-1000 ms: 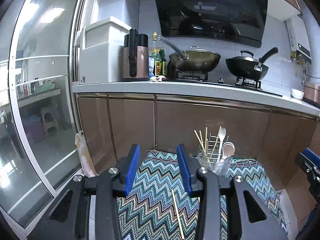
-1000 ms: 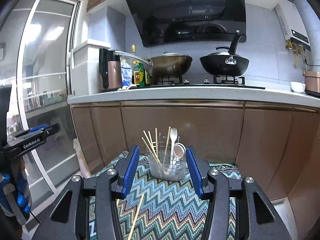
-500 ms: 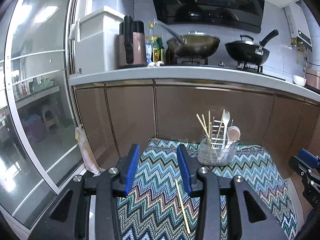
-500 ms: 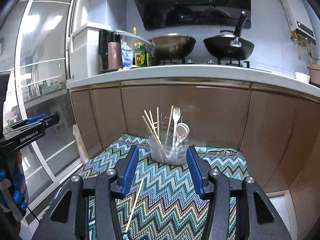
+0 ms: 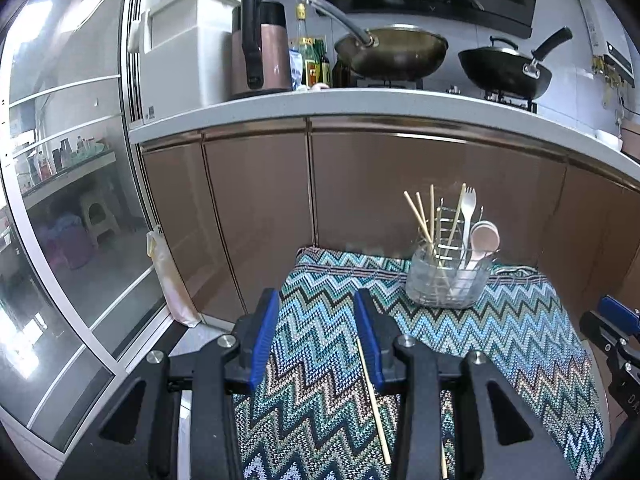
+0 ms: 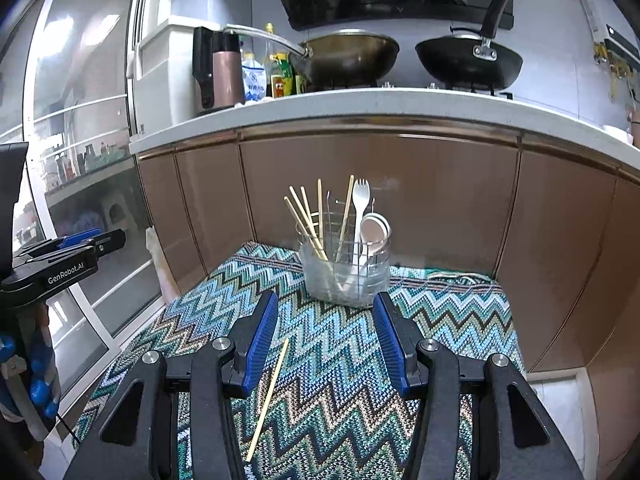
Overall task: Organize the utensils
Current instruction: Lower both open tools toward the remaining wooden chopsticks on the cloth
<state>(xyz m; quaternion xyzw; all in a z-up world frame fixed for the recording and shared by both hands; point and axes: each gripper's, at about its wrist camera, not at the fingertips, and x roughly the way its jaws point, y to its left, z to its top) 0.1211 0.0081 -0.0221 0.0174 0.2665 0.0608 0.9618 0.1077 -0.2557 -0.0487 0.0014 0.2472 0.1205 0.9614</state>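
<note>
A clear utensil holder (image 5: 448, 282) (image 6: 346, 276) stands at the far end of a zigzag-patterned cloth (image 5: 500, 340) (image 6: 340, 360). It holds several chopsticks, a white fork and a pale spoon, all upright. One loose wooden chopstick (image 5: 374, 400) (image 6: 267, 398) lies flat on the cloth. My left gripper (image 5: 316, 340) is open and empty above the cloth, with the chopstick just inside its right finger. My right gripper (image 6: 326, 340) is open and empty, facing the holder, with the chopstick by its left finger.
Brown cabinet doors (image 5: 360, 192) rise right behind the cloth under a grey countertop (image 6: 360, 104) with two woks, a kettle and bottles. A glass sliding door (image 5: 60, 200) is on the left. The other gripper shows at each view's edge (image 5: 616, 336) (image 6: 60, 260).
Both grippers have tilted downward and moved nearer the cloth, so the holder and loose chopstick sit higher and larger in view. Both jaws stayed open.
</note>
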